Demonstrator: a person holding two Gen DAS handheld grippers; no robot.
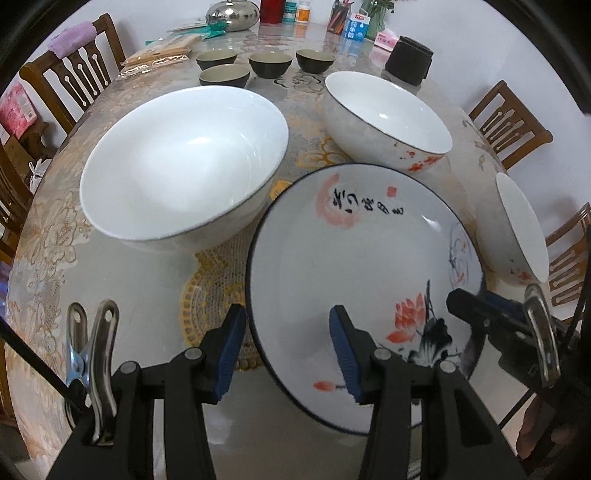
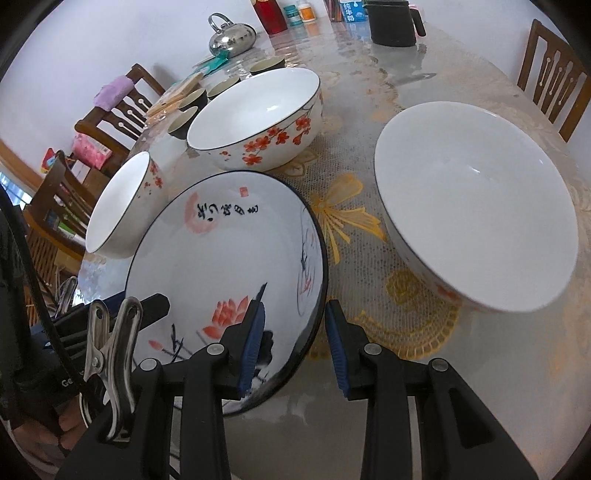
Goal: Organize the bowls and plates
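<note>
A white plate with a painted lotus and black rim (image 1: 351,266) (image 2: 236,258) lies near the table's front edge. My left gripper (image 1: 288,350) is open and straddles the plate's left rim, one finger outside, one over the plate. My right gripper (image 2: 293,347) is open and straddles the plate's right rim; it also shows in the left wrist view (image 1: 476,310). Three large white bowls with red blossoms stand around the plate: one at the left (image 1: 184,162) (image 2: 476,206), one behind (image 1: 388,118) (image 2: 258,114), one at the right (image 1: 521,229) (image 2: 122,203).
Several small dark bowls (image 1: 266,62) (image 2: 192,99) stand farther back. A steel kettle (image 1: 232,14), a black pitcher (image 1: 410,59) (image 2: 391,22), jars and a carton line the far edge. Wooden chairs (image 1: 513,125) surround the lace-covered table (image 1: 221,280).
</note>
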